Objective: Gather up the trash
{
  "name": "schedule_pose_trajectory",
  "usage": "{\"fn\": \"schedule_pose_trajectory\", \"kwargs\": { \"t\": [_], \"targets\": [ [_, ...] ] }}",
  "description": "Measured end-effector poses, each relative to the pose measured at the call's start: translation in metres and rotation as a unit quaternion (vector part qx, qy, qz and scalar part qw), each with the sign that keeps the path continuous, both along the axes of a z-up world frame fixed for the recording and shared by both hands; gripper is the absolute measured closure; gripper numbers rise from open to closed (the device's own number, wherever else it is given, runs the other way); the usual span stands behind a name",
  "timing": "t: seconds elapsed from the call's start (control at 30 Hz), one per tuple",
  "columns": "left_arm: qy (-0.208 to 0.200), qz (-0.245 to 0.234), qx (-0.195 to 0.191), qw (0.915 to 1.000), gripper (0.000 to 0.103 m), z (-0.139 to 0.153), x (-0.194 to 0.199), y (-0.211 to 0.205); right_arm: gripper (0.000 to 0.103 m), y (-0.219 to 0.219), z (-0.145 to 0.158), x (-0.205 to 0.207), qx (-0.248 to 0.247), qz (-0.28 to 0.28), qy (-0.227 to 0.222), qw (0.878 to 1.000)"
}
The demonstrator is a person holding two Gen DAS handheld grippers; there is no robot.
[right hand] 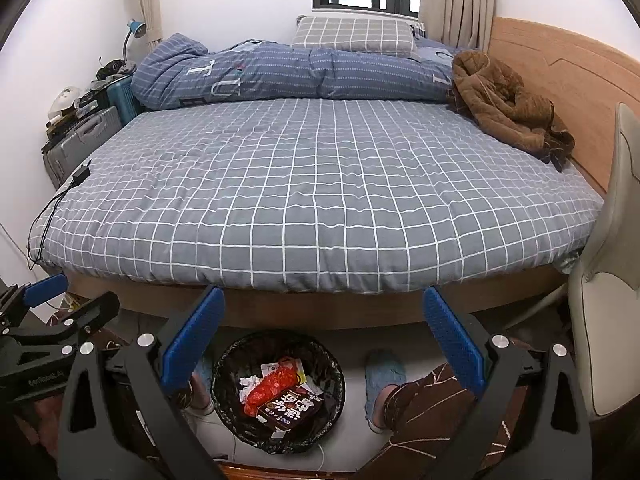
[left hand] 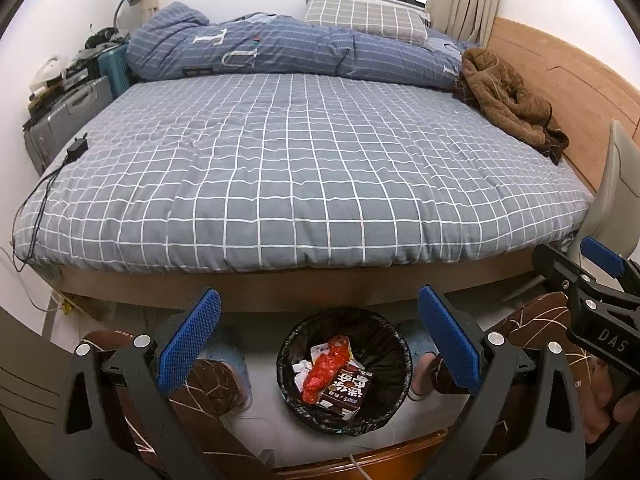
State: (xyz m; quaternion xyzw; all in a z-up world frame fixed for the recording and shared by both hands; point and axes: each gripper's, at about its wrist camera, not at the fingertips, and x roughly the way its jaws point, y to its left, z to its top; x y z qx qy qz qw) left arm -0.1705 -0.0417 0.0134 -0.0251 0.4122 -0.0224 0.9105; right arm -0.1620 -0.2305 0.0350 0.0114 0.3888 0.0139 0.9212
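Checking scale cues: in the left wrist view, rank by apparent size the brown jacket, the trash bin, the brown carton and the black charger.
Brown jacket and trash bin: near alike, unranked
Brown carton
Black charger

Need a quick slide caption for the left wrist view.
Open left gripper above a lined bin holding a red bag and a brown carton, bed behind.

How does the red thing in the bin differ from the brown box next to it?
The red bag is crumpled, soft plastic with no fixed shape; the brown box is a flat-sided carton that keeps its form. The red bag is plain, while the brown box bears large white characters. Both lie in the black-lined trash bin, touching.
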Motion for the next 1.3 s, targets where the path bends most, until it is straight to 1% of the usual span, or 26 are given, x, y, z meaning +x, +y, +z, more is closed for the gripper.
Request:
{"fn": "schedule_pose_trajectory", "kwargs": {
  "t": [0.33, 0.5, 0.6, 0.77, 0.87, 0.93, 1.2, 1.3],
  "targets": [
    [-0.002, 0.001, 0.002, 1.0000, 0.006, 0.0010, -0.0012, 0.0004, 0.008, 0.0012, -0.0017, -0.0002, -0.001, 0.001, 0.002, 1.000],
    [-0.004, 0.010, 0.022, 0.9997, 0.006, -0.0003, -0.0030, -0.0002, 0.008, 0.0012, -0.0012, -0.0002, -0.002, 0.001, 0.001, 1.000],
    [-0.001, 0.017, 0.017, 0.9997, 0.006, -0.0012, -0.0024, 0.0027, 0.008, 0.0011, -0.0016, -0.0003, -0.001, 0.000, 0.002, 1.000],
    [-0.001, 0.021, 0.021, 0.9996, 0.006, -0.0025, -0.0025, 0.0037, 0.008, 0.0014, -0.0016, -0.0002, -0.001, 0.001, 0.002, 1.000],
    [0.004, 0.021, 0.013, 0.9997, 0.006, -0.0032, -0.0011, 0.0055, 0.008, 0.0018, -0.0012, -0.0002, -0.002, 0.000, 0.002, 1.000],
    [0.002, 0.020, 0.019, 0.9996, 0.006, -0.0030, -0.0015, 0.0047, 0.008, 0.0019, -0.0012, -0.0002, -0.001, 0.000, 0.001, 1.000],
    [0.001, 0.014, 0.010, 0.9999, 0.006, -0.0026, -0.0033, 0.0046, 0.008, 0.0021, -0.0028, -0.0011, 0.000, 0.002, 0.001, 1.000],
    [-0.001, 0.015, 0.014, 0.9998, 0.007, -0.0024, -0.0034, 0.0040, 0.008, 0.0019, -0.0061, -0.0014, 0.000, 0.003, 0.000, 1.000]
  ]
}}
